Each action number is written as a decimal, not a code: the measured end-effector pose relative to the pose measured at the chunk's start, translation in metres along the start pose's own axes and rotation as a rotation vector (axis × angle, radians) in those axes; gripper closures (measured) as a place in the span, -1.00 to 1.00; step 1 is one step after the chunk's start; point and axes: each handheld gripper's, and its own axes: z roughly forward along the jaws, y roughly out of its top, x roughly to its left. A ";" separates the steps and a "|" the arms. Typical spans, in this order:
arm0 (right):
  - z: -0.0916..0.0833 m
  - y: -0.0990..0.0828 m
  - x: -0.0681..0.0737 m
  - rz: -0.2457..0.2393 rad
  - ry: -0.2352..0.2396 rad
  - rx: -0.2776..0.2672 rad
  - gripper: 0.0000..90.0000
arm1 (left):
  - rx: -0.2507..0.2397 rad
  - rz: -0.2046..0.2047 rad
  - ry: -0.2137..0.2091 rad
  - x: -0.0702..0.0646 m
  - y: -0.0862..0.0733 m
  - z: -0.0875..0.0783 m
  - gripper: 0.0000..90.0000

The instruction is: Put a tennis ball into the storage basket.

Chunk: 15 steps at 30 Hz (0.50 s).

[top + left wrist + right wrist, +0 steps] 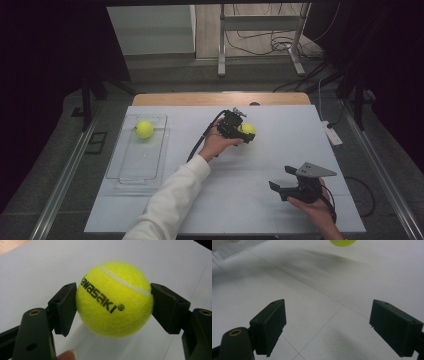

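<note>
Centrally, the left gripper [113, 298] clamps a yellow Kawasaki tennis ball [114, 298] right of the clear tray [122, 165], which holds a second tennis ball [144, 129]; the right gripper [337, 326], jaws apart, hovers farther right.

A white table [165, 210] runs from the centre of the high view down to 6 o'clock, and a strip of its wooden top [220, 98] shows along the far edge towards 12 o'clock. At 12 o'clock beyond it stands a grey metal frame [260, 30] on two legs, with dark cables [260, 45] looped on the floor around its feet. A white power strip [332, 134] lies just off the table's edge at 3 o'clock, and black curtains [50, 50] hang along the 9 and 3 o'clock sides.
</note>
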 end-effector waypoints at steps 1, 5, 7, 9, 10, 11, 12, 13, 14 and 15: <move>0.000 0.000 0.000 0.000 0.000 0.000 -0.68 | -0.002 0.002 0.001 0.000 -0.001 -0.002 -0.40; 0.000 0.000 0.000 -0.001 -0.001 0.001 -0.68 | -0.006 0.004 0.001 -0.001 -0.003 -0.006 -0.40; 0.000 0.000 0.000 0.000 -0.003 0.001 -0.68 | -0.013 0.007 -0.001 -0.001 -0.005 -0.008 -0.40; 0.001 0.000 0.000 0.000 -0.003 0.002 -0.68 | -0.014 0.009 0.000 -0.002 -0.005 -0.010 -0.40; 0.001 0.000 0.000 0.000 -0.003 0.002 -0.68 | -0.017 0.010 0.001 -0.002 -0.006 -0.011 -0.40; 0.001 0.000 0.000 0.001 -0.003 0.002 -0.68 | -0.020 0.012 0.000 -0.002 -0.006 -0.012 -0.40; 0.001 0.000 0.000 0.000 -0.004 0.003 -0.68 | -0.024 0.007 -0.001 -0.002 -0.007 -0.013 -0.40; 0.001 0.000 0.000 -0.001 -0.005 0.003 -0.68 | -0.021 0.010 0.001 -0.002 -0.007 -0.014 -0.40; 0.001 0.000 0.000 -0.001 -0.005 0.004 -0.68 | -0.024 0.009 0.002 -0.002 -0.008 -0.015 -0.40; 0.001 0.000 0.000 -0.001 -0.005 0.005 -0.68 | -0.021 0.014 0.004 -0.002 -0.008 -0.016 -0.40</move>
